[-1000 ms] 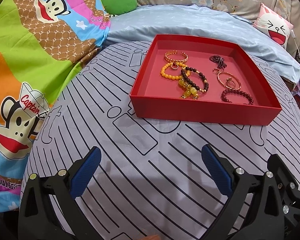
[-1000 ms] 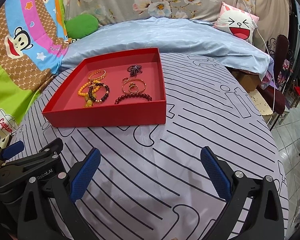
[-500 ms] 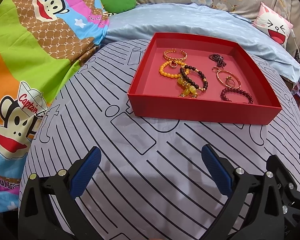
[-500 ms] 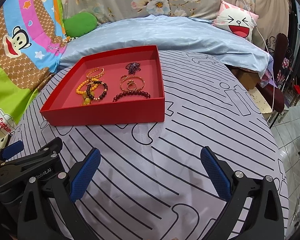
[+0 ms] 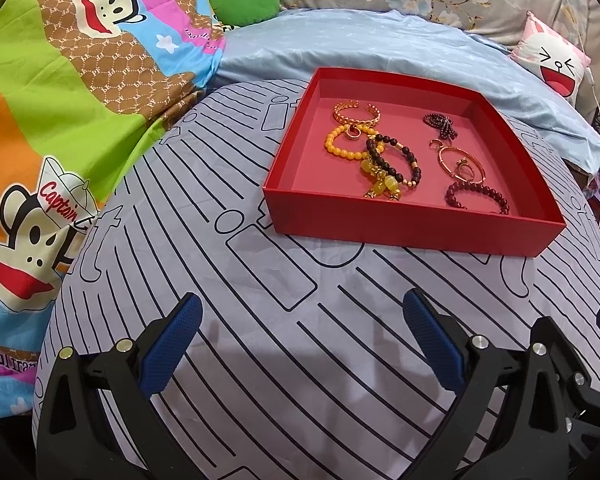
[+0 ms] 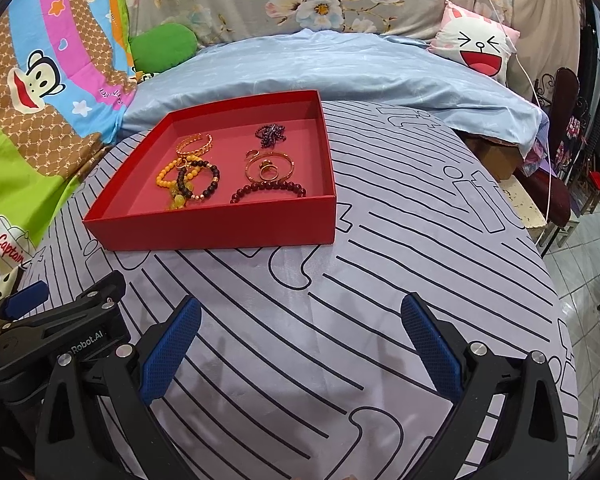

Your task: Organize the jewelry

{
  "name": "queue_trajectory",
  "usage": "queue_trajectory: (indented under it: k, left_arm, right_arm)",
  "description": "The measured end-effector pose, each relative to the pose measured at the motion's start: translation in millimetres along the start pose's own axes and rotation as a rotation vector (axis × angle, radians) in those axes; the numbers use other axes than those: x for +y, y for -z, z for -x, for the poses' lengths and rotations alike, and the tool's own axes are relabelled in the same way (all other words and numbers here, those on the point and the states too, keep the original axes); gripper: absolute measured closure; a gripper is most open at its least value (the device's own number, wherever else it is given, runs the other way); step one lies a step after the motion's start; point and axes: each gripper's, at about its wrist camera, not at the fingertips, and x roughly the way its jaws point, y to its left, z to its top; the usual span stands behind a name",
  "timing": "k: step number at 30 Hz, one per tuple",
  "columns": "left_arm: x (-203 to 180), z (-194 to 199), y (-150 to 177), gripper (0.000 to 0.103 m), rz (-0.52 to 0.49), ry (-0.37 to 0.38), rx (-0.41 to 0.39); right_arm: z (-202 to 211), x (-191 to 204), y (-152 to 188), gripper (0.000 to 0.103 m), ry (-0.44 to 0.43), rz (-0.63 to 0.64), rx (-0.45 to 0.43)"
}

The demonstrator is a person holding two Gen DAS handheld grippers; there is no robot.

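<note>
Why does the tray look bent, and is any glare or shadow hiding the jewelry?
Left wrist view: fisheye bows the tray rim and stripes; jewelry sharp, evenly lit, no glare; soft shadows fall only under the open left gripper. Right wrist view: same bowing of the tray, dark vignette at the corners; beads clear; faint shadows beneath the open right gripper.

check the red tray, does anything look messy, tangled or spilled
Nothing has spilled; all jewelry lies inside the red tray. The left cluster is muddled: the orange bead bracelet, dark bead bracelet and yellow charms overlap in a heap.
</note>
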Motion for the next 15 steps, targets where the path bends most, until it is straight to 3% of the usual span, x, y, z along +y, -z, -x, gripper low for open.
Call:
queue_trajectory:
  k: [15]
  left_arm:
    - [-0.4,1.8,-0.8,0.007,-0.002,-0.010,-0.006]
  right_arm:
    - [0.4,-2.1,-0.4,0.006,0.000,-0.002,0.001]
